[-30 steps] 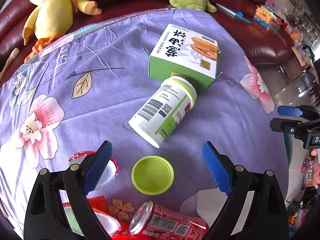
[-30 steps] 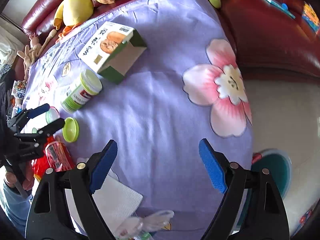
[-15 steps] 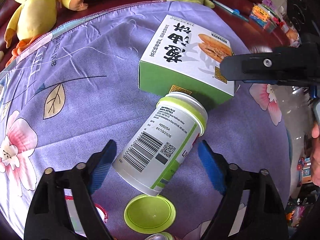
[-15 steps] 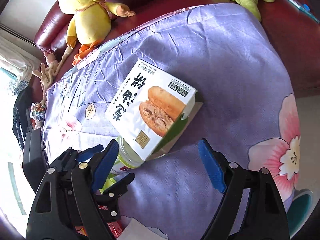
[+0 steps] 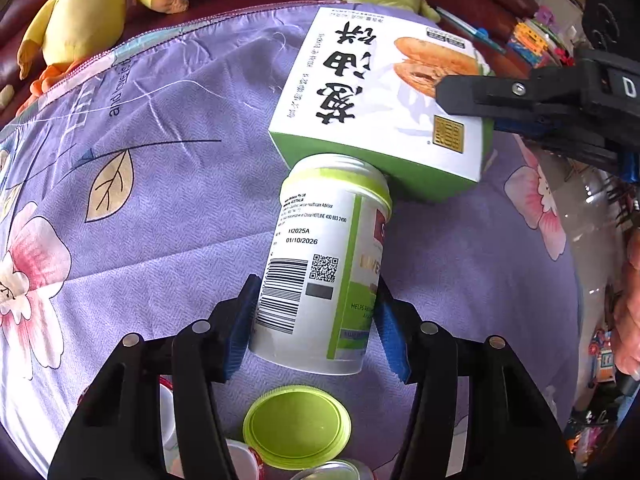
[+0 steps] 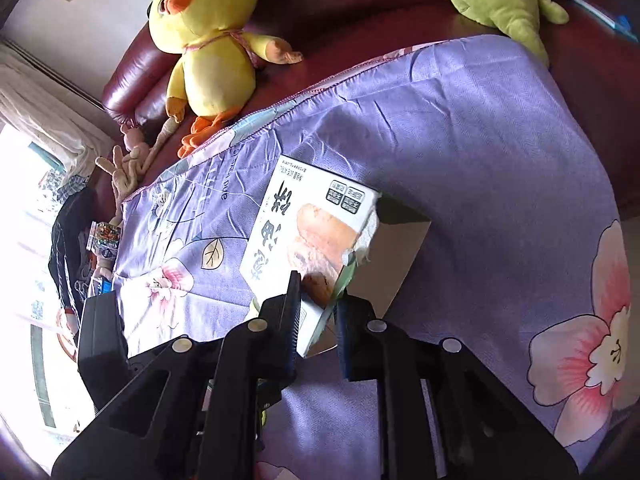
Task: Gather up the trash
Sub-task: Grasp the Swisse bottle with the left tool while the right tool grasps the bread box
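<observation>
our left claw (image 5: 316,320) has just squeezed shut on the lying bottle (image 5: 320,264) and our right claw (image 6: 318,320) on the torn box's (image 6: 304,240) corner, so we can lift both trash bits away.

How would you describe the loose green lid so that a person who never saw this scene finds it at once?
Start from the purple flowered cloth that covers the surface, then find the white cylindrical plastic bottle with a green stripe lying on its side. The round lime-green plastic lid lies flat just below the bottle's open bottom end. Unlike its neighbours, it is a plain, flat, unprinted disc.
</observation>
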Demonstrator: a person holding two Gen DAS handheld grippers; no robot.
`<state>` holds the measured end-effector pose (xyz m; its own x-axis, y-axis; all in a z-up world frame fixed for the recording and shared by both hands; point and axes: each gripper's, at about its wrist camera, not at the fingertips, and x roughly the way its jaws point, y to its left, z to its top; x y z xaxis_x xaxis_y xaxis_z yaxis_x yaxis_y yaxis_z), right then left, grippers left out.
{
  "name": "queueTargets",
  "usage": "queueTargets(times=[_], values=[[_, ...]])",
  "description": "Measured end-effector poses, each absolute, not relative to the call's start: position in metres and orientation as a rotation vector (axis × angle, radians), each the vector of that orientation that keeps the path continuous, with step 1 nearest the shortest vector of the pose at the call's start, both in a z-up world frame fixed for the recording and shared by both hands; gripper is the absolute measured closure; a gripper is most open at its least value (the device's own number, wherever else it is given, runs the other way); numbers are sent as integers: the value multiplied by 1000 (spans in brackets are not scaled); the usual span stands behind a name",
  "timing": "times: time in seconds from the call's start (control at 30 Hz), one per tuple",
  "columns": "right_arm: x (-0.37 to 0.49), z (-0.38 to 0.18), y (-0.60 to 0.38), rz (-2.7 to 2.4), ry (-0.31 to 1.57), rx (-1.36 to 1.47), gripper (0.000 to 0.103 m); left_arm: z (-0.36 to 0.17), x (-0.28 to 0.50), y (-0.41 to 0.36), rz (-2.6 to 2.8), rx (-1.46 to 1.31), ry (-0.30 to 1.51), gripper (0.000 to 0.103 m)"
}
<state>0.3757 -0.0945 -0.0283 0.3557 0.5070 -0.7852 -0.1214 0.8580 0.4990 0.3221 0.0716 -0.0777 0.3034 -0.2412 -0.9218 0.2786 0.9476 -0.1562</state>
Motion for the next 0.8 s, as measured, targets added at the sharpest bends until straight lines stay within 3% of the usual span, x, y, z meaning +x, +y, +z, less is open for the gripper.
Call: queueTargets(times=[0.53, 0.8], values=[[285, -19, -140, 402, 1190, 337, 96, -80, 265, 25, -470, 86, 1307, 50], [248, -23, -167, 366, 1196, 370, 92, -70, 235, -1, -502, 88, 1301, 50]])
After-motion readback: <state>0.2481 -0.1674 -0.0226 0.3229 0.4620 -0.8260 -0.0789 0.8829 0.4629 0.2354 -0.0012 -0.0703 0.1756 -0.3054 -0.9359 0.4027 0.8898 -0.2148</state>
